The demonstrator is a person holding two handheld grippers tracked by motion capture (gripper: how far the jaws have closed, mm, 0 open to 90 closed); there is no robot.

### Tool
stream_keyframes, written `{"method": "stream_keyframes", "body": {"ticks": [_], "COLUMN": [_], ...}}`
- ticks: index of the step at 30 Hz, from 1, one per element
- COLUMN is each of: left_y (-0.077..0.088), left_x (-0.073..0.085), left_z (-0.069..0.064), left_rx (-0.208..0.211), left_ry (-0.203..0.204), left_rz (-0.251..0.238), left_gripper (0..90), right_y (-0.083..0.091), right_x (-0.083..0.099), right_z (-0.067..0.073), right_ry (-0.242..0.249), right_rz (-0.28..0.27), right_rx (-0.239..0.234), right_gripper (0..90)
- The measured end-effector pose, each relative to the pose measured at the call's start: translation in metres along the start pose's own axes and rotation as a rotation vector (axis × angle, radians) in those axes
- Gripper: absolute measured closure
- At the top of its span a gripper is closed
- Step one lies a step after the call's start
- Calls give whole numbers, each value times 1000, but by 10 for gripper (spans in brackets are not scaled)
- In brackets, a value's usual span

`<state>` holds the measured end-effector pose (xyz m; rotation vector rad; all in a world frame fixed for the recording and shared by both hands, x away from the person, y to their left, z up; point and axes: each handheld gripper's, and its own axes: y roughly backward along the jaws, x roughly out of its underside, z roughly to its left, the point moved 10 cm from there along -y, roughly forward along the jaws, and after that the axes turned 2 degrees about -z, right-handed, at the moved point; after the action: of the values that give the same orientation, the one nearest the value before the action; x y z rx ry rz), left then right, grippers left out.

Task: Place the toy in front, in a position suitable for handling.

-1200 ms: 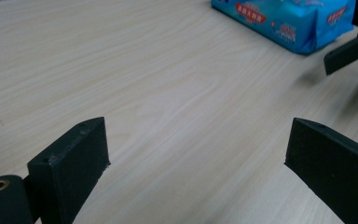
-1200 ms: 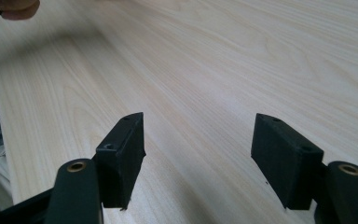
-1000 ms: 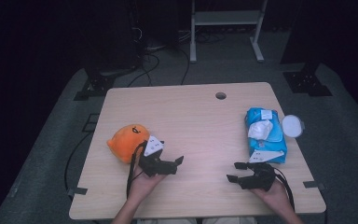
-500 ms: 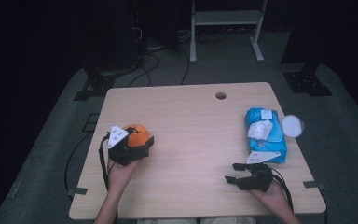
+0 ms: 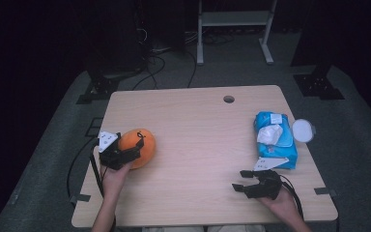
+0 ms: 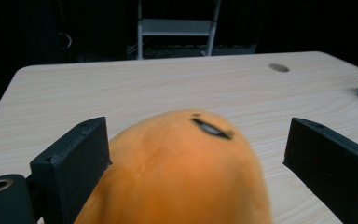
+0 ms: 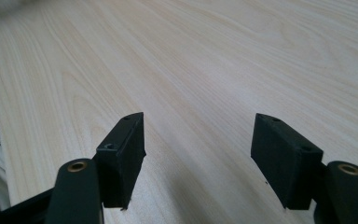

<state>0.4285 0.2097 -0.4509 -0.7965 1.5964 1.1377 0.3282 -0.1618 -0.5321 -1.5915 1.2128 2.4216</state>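
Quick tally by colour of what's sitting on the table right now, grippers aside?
Orange: 1, the plush toy at the left, between the open jaws of the left gripper.
Blue: 1, the wipes pack at the right, with a white tissue sticking out.
White: 1, the round lid beside the pack at the table edge.
Total: 3.

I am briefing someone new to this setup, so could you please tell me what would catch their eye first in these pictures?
The orange plush toy near the table's left edge stands out most, sitting between the open jaws of the left tongs. Next comes the blue pack of wipes at the right edge, with the right tongs open over bare wood in front of it.
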Motion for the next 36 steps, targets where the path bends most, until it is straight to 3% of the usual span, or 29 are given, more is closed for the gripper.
{"method": "stream_keyframes", "body": {"ticks": [4, 9, 12, 19, 22, 29, 36], "left_y": [-2, -6, -8, -6, -5, -2, 1], "left_x": [8, 17, 24, 30, 30, 26, 20], "left_z": [8, 8, 12, 16, 16, 20, 14], "left_rx": [-8, -5, -25, -27, -17, -14, 0], "left_ry": [9, -21, -20, -10, -11, 6, -16], "left_rz": [17, 58, 85, 123, 125, 110, 106], "left_gripper": [71, 114, 132, 338, 416, 508, 578], "right_y": [-2, -3, -2, -2, -2, -1, 0], "right_x": [0, 0, -1, -1, -2, -3, -4], "right_z": [3, 6, 6, 7, 7, 7, 7], "right_ry": [14, 23, 20, 10, 11, 16, 17], "right_rz": [10, 11, 7, 1, 3, -3, -8], "right_rx": [0, -6, -11, -16, -16, -16, -20], "right_gripper": [337, 338, 338, 340, 340, 340, 340]}}
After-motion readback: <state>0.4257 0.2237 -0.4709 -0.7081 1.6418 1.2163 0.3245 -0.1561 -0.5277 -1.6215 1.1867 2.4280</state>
